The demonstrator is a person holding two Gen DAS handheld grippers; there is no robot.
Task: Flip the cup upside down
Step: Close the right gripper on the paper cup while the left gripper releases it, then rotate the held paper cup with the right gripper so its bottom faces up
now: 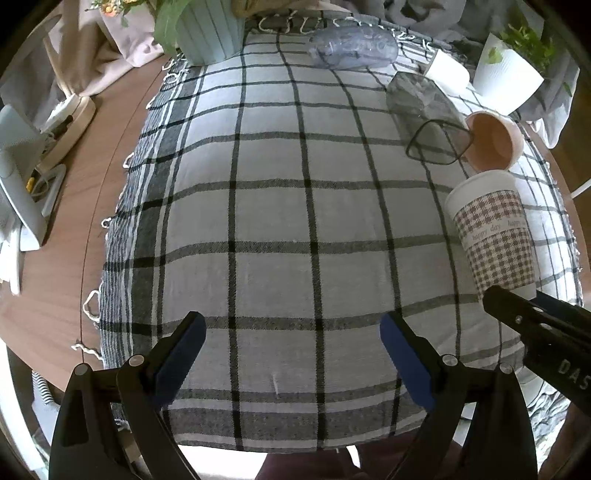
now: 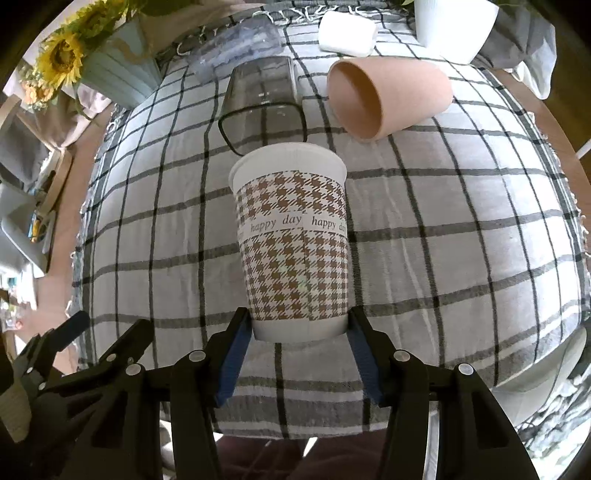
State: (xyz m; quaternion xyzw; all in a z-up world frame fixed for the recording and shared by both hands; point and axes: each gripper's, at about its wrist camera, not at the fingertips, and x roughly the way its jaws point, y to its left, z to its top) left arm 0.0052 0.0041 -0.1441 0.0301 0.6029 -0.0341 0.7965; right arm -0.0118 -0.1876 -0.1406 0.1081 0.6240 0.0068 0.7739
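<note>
A paper cup with a brown houndstooth sleeve reading "happy day" (image 2: 291, 243) lies pointing away from me, its wide rim far, its base between my right gripper's fingers. My right gripper (image 2: 299, 328) is shut on the cup's base and holds it over the checked cloth. The cup also shows in the left wrist view (image 1: 495, 240) at the right, with the right gripper (image 1: 517, 306) behind its base. My left gripper (image 1: 291, 328) is open and empty above the cloth's near middle.
On the grey checked tablecloth (image 2: 461, 229) lie a pink cup (image 2: 388, 99), a dark glass tumbler (image 2: 262, 99), a white cup (image 2: 347, 33) and a clear bluish glass (image 1: 351, 48), all on their sides. A white planter (image 1: 506, 77) and a pale ribbed vase (image 1: 207, 33) stand at the back.
</note>
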